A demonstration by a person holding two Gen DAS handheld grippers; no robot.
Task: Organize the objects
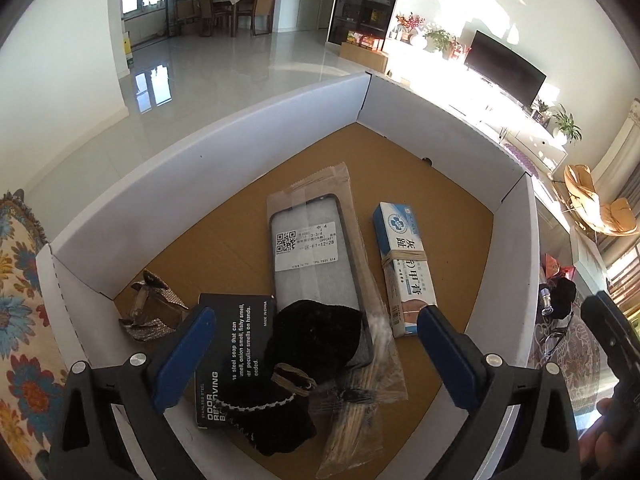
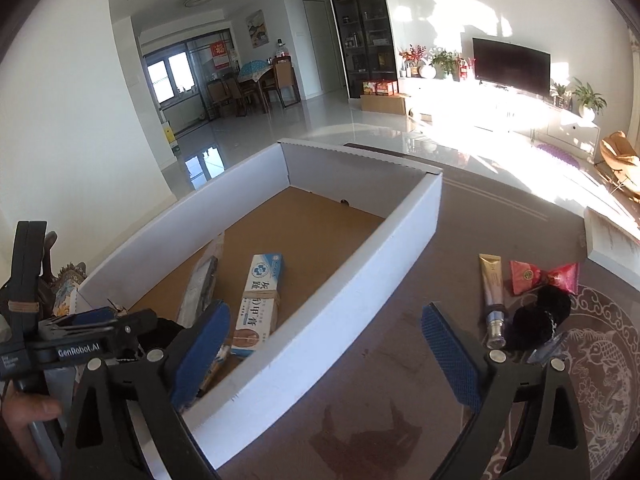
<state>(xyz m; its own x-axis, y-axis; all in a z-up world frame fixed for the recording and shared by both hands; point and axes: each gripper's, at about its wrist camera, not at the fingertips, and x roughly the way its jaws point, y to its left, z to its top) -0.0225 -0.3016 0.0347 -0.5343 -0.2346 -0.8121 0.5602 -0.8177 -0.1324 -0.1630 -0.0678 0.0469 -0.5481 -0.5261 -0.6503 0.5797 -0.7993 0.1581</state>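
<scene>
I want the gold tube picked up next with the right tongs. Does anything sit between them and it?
Nothing visible does. The right tongs are open over bare table beside the white box. The gold tube lies ahead to their right, with a black fuzzy item right beside it on its far side.

A home living room: television point(image 2: 511, 65), dining table point(image 2: 256, 76), houseplants point(image 2: 588, 98).

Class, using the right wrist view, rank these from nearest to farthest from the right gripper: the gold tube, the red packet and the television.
1. Gold tube, on the table just beyond the right gripper, to its right.
2. Red packet, on the table behind the tube, further right.
3. Television, against the far wall.
</scene>
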